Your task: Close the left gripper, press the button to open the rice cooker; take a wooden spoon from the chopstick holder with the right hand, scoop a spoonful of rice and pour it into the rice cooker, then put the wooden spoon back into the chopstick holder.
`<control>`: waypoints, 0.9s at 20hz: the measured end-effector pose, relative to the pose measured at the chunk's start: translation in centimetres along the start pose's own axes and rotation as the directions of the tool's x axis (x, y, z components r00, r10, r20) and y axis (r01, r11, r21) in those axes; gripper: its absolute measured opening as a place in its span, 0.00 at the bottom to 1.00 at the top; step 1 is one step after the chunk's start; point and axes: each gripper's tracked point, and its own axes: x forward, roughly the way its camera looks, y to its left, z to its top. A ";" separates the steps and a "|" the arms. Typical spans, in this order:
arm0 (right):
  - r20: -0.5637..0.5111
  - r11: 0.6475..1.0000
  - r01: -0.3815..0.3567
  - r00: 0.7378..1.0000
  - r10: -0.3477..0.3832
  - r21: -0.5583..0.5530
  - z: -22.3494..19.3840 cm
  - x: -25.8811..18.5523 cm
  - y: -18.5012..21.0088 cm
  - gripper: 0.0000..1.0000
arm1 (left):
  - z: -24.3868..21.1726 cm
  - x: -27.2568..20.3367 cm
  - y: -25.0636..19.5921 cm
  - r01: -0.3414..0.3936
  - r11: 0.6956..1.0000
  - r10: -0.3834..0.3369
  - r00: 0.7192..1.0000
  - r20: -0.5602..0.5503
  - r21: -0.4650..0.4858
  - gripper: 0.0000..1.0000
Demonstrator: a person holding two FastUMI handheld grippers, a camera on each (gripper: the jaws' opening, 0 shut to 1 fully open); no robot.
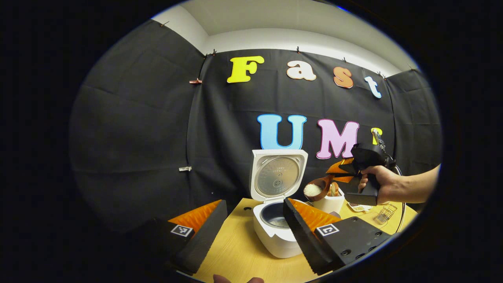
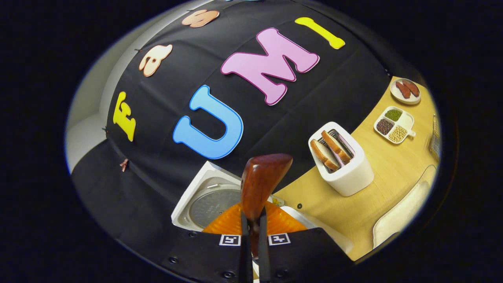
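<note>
The white rice cooker (image 1: pixel 275 232) stands on the wooden table (image 1: pixel 235 251) with its lid (image 1: pixel 278 175) swung up; the inner pot shows. My left gripper (image 1: pixel 254 204) is open, with the cooker seen between its fingers, farther off. To the cooker's right a hand holds my right gripper (image 1: pixel 335 173), shut on the wooden spoon (image 1: pixel 316 188), whose bowl carries white rice above the white chopstick holder (image 1: pixel 331 203). In the right gripper view my right gripper (image 2: pixel 253 232) clamps the spoon's handle (image 2: pixel 262 184), and the open lid (image 2: pixel 210 202) lies below and to the left.
A white toaster (image 2: pixel 344 165) with bread slices stands on the table, with a divided dish of beans (image 2: pixel 394 124) and a small plate (image 2: pixel 405 90) beyond it. A white rounded object (image 2: pixel 401 214) sits at the lower right. A wire rack (image 1: pixel 387 214) lies near the hand.
</note>
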 end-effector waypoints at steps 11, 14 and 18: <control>-0.004 0.904 0.018 1.000 -0.022 -0.427 -2.8 3.3 1.5 0.10 | -2.2 1.9 2.6 -0.005 0.999 0.003 0.999 -0.045 -0.047 0.98; -0.008 0.869 -0.006 1.000 0.003 -0.494 -3.4 3.5 2.8 0.10 | -2.4 2.0 3.0 -0.007 0.999 0.006 0.999 -0.046 -0.041 0.95; -0.003 0.824 -0.042 0.999 0.049 -0.565 -3.8 3.1 4.8 0.11 | -2.7 1.8 3.1 -0.008 0.999 0.006 0.999 -0.047 -0.043 0.95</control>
